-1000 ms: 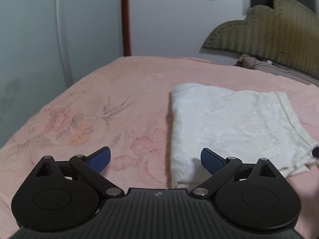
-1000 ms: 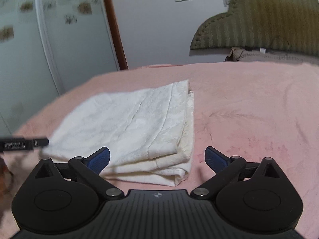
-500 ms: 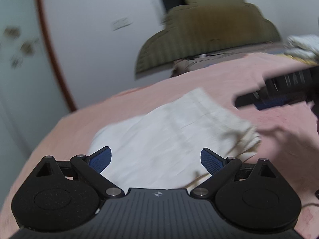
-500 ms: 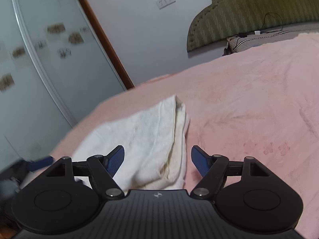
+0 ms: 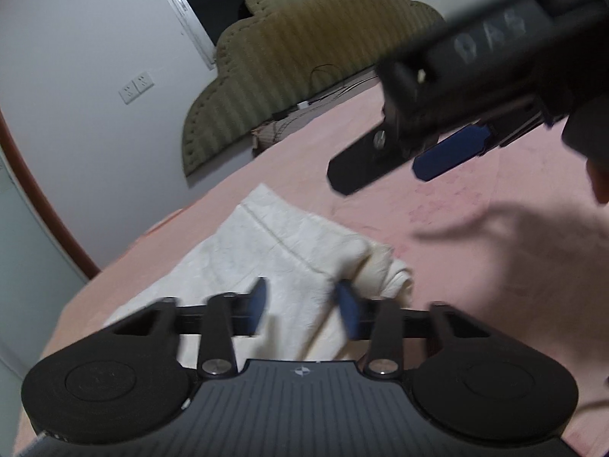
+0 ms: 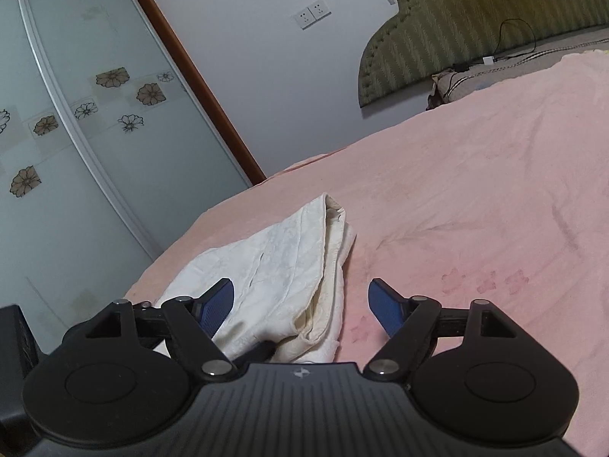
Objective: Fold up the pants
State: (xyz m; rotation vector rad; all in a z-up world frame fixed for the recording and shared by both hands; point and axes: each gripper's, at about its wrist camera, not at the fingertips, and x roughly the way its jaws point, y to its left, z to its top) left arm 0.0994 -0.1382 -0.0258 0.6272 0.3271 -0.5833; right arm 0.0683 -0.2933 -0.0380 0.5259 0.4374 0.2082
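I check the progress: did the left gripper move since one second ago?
Yes. The left gripper turned toward the headboard, now over the pants, jaws just closing.

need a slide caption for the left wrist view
Left gripper closing its jaws over folded white pants on a pink bedspread, right gripper hovering above.

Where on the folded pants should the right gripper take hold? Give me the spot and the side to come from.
Probably the thick layered edge on the right side of the folded pants, near the close corner. The layers stack there, so one pinch catches them all. Come in from the bare pink sheet. The right gripper is open across that edge.
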